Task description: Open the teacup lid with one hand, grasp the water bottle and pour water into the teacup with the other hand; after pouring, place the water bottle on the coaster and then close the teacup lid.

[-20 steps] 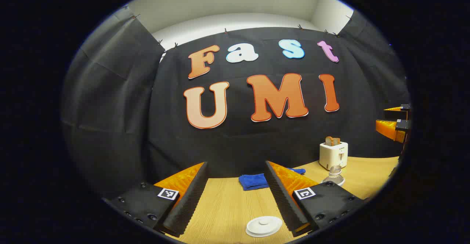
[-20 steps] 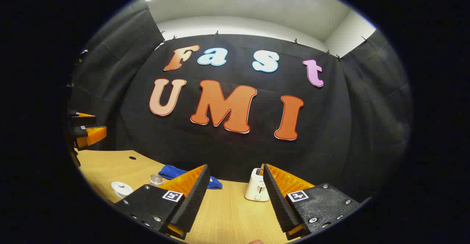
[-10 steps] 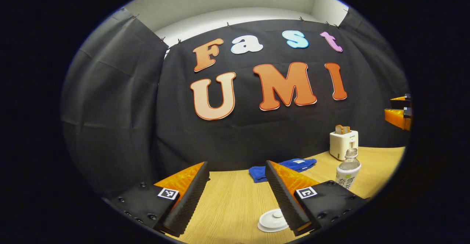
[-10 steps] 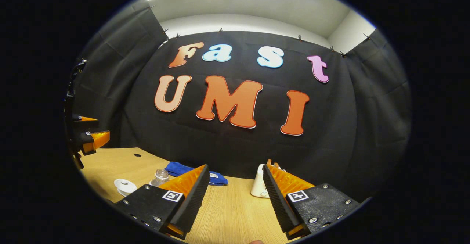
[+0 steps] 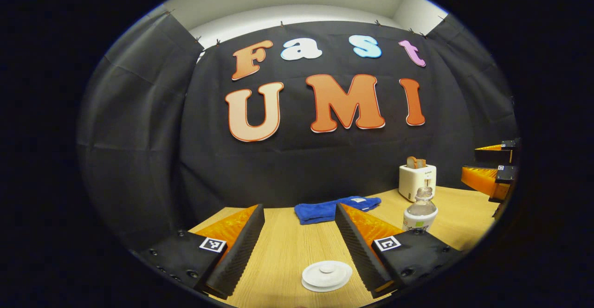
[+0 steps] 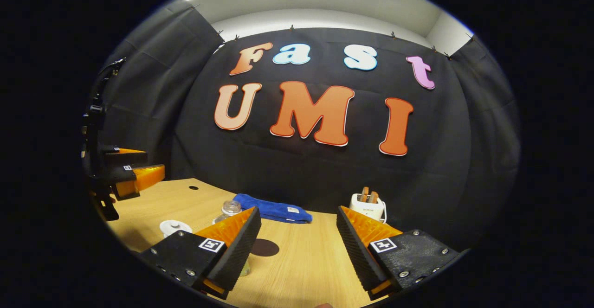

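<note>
Your right gripper (image 6: 297,243) has swung left, revealing a dark round coaster (image 6: 264,247) (both jaws released); white teacup lid (image 5: 326,275) sits between your left gripper (image 5: 297,243) fingers.

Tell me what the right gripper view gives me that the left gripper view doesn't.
Right gripper view: a dark round coaster on the table, a small hole in the tabletop, and the left gripper, open, at the left edge. Left gripper view: the right gripper, open, at the right edge. Both: the teacup lid, bottle, blue cloth and toaster holding toast.
</note>
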A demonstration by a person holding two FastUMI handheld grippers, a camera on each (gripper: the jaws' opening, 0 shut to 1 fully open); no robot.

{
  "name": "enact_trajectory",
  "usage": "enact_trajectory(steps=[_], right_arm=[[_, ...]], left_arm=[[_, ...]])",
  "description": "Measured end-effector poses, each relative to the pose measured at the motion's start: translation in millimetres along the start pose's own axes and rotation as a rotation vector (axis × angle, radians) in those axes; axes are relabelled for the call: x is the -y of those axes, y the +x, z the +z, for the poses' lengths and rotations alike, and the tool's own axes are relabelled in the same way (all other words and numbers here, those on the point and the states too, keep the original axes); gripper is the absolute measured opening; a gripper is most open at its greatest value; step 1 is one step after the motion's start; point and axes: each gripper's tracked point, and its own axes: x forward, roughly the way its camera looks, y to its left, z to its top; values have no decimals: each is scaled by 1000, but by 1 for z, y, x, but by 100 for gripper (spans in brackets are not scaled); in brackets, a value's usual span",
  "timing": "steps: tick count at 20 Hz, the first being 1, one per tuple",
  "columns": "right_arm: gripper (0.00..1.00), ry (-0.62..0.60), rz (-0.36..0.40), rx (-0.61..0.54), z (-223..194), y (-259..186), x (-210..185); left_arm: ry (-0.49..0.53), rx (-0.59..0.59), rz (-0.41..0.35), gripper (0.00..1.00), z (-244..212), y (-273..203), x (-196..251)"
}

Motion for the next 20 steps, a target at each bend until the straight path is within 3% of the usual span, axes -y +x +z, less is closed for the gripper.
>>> enact_trajectory(steps=[4,8,12,13,14,15,16,20], right_arm=[[98,34,92,-33,-16,-2,-27],[98,30,136,-53,-30,-9,-41],[98,53,154,-71,-40,-13,-45],[98,57,157,-78,-42,-14,-46],[98,58,156,-83,-44,-14,-45],[98,56,154,-87,-47,-13,-44],[98,54,152,-92,-49,-13,-44],[98,58,147,-113,-57,-14,-41]], left_arm=[[-11,-55,-61,100,-25,-1,20],[-14,-133,-110,100,-57,2,35],[-7,-222,-143,100,-88,6,46],[-6,-244,-154,96,-97,6,48],[0,-261,-161,100,-100,8,50],[10,-279,-167,96,-107,6,52],[23,-297,-168,99,-114,5,53],[56,-351,-162,95,-133,6,51]])
